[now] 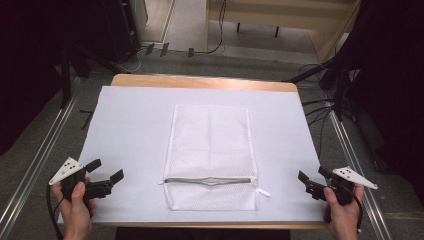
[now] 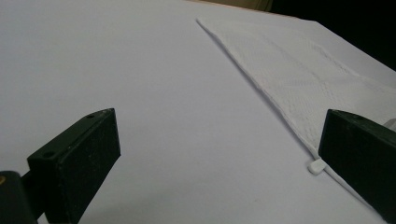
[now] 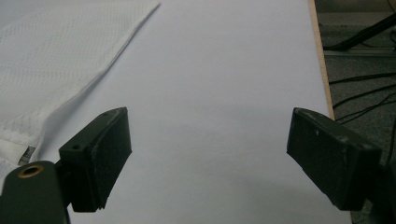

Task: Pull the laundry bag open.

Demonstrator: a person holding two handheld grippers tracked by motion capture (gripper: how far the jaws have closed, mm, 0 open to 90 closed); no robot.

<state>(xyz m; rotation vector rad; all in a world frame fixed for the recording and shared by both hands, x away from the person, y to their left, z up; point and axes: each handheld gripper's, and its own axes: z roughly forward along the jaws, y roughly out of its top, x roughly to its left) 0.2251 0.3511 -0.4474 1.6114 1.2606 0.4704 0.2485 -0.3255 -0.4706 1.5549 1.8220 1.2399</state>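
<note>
A white mesh laundry bag [image 1: 211, 150] lies flat in the middle of the white table cover [image 1: 130, 125]. A grey zipper [image 1: 207, 180] runs across it near the front end, with a white pull tab [image 1: 263, 192] at the right. My left gripper [image 1: 106, 173] is open near the front left corner, well left of the bag [image 2: 299, 79], with nothing between its jaws. My right gripper [image 1: 313, 180] is open near the front right edge, right of the bag [image 3: 60, 60], also holding nothing. A small white tab [image 2: 316, 166] at the bag's edge shows in the left gripper view.
The table's wooden edge [image 1: 200, 81] shows at the far side and along the right [image 3: 320, 56]. Cables [image 1: 320, 107] and dark stands lie on the floor to the right and behind. Metal rails [image 1: 35, 160] run along both sides of the table.
</note>
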